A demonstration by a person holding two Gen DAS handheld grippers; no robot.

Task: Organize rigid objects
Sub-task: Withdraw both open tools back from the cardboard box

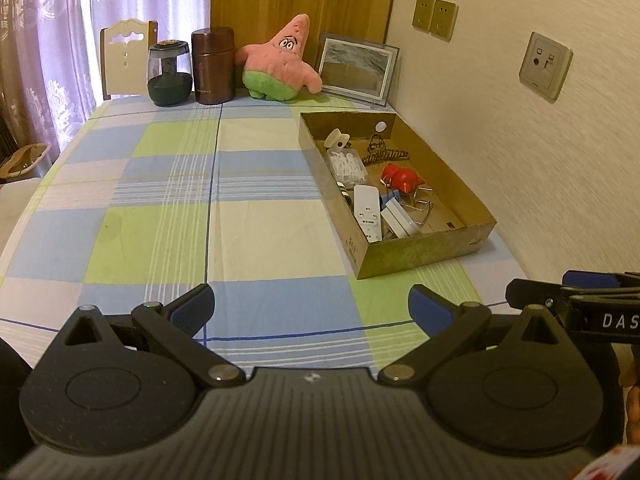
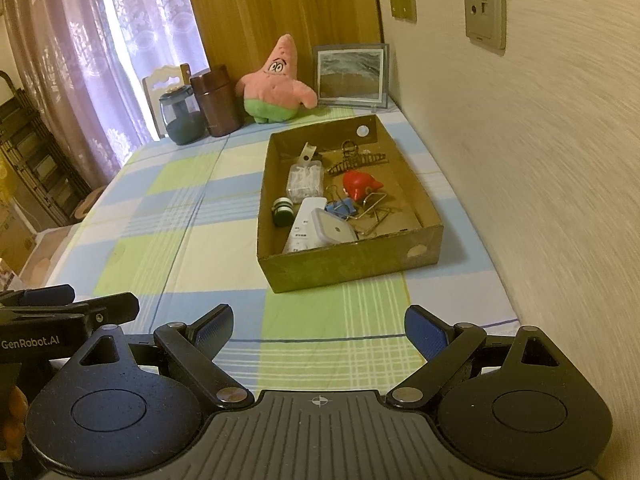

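the cardboard box (image 2: 348, 264) sits on the right side of the checked tablecloth (image 2: 192, 240), close along the wall, well ahead of both grippers. inside it, at the far end, lie a brown hair clip (image 2: 356, 162) and a clear packet of small white pieces (image 2: 306, 180). in the middle is a red toy (image 2: 360, 186). toward the near wall are a white remote (image 2: 304, 226), a pale rounded gadget (image 2: 334, 232) resting partly on it, a blue binder clip (image 2: 342, 206), some bent wire pieces (image 2: 374, 210) and a small dark roll (image 2: 282, 210) at the left wall.

the left gripper (image 1: 310, 306) hangs over the near edge of the table with its jaws spread wide and nothing between them. the right gripper (image 2: 319, 326) is just beside it on the right, jaws also spread wide and empty, pointing toward the box.

at the far end of the table stand a dark glass jar (image 1: 168, 74), a brown canister (image 1: 213, 66), a pink star plush toy (image 1: 282, 62) and a framed picture (image 1: 356, 68) leaning at the wall. a chair (image 1: 126, 54) stands behind the table, before purple curtains (image 1: 48, 40).
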